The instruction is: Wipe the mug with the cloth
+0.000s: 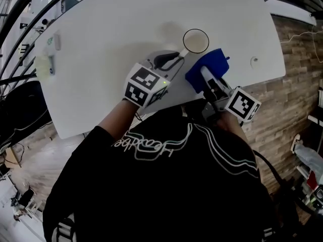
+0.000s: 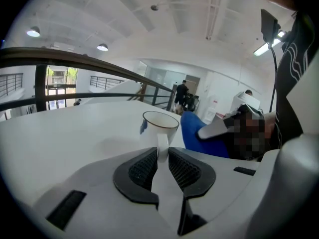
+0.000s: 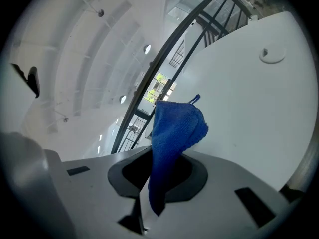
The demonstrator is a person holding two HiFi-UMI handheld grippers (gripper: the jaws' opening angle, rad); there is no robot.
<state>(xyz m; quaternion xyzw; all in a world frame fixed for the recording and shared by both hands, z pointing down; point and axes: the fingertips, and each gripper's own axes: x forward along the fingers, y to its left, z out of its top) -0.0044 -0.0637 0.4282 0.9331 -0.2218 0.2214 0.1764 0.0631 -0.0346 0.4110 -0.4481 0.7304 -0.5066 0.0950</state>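
A white mug [image 1: 196, 41] stands upright on the white table [image 1: 111, 34], its handle pointing toward me. My left gripper [image 1: 174, 60] reaches it from the near left. In the left gripper view the mug [image 2: 160, 126] shows its handle pinched between the ribbed pads of the left gripper [image 2: 162, 156]. Just right of the mug, a blue cloth [image 1: 204, 69] is bunched in my right gripper [image 1: 207, 77]. The right gripper view shows the cloth [image 3: 174, 133] standing up out of the right gripper [image 3: 162, 171], whose jaws are shut on its lower end.
Two small pale objects [image 1: 53, 41] [image 1: 44, 64] lie near the table's left end. A round cap [image 1: 254, 60] sits in the tabletop at the right, close to the edge. Brick-pattern floor [image 1: 298, 84] lies beyond. A dark railing [image 2: 75, 59] and distant people [image 2: 182, 91] are behind.
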